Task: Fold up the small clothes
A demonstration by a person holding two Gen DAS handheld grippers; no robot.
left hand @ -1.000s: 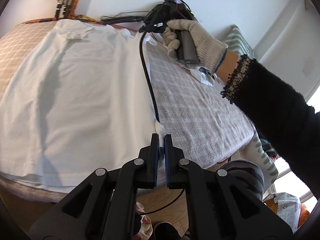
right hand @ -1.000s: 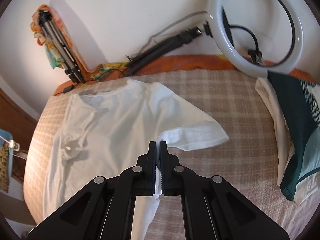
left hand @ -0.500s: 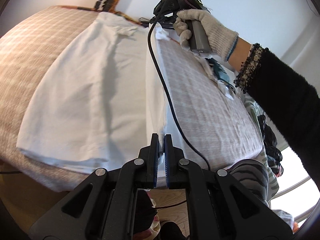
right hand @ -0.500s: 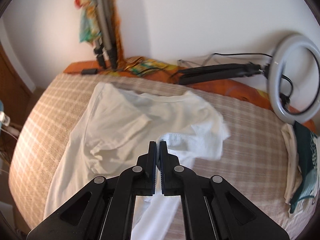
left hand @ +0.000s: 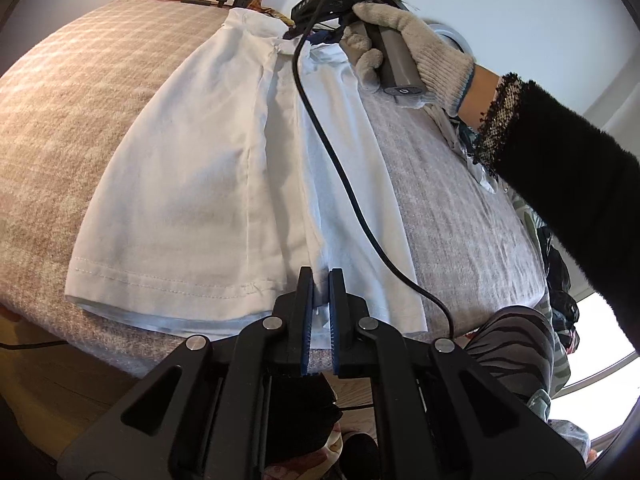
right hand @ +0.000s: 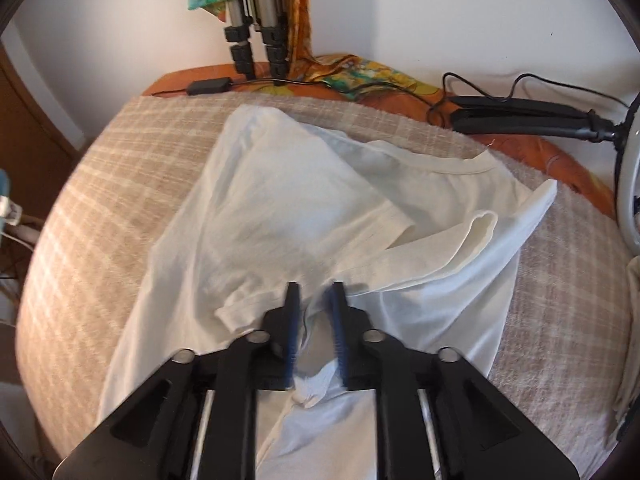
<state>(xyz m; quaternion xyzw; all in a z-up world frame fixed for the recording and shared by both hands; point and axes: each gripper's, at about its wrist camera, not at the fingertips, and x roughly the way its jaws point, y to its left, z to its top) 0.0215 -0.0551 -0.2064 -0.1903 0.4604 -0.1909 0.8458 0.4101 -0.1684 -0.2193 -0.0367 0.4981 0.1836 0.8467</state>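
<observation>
A white T-shirt (left hand: 192, 200) lies on a checked beige blanket (left hand: 60, 120), its right side folded over its middle. My left gripper (left hand: 320, 280) is at the near hem, shut on the edge of the folded layer. In the right wrist view the shirt (right hand: 300, 208) shows its collar at the far right and a sleeve lying across the chest. My right gripper (right hand: 316, 292) hovers just over that folded part with its jaws opening; a bit of cloth sits loose between them, not pinched. A gloved hand (left hand: 416, 40) holds the right gripper at the shirt's far end.
A black cable (left hand: 340, 176) trails across the shirt from the right gripper. Tripod legs (right hand: 256, 20), a black lamp arm (right hand: 520, 118) and a ring light (right hand: 630, 200) stand along the far edge. More clothes (right hand: 632, 320) lie at the right. A leg (left hand: 516, 344) is beside the bed.
Both grippers carried the shirt's right side leftwards over its middle. The right gripper's jaws have parted and let the sleeve drop; the left stays shut on the hem.
</observation>
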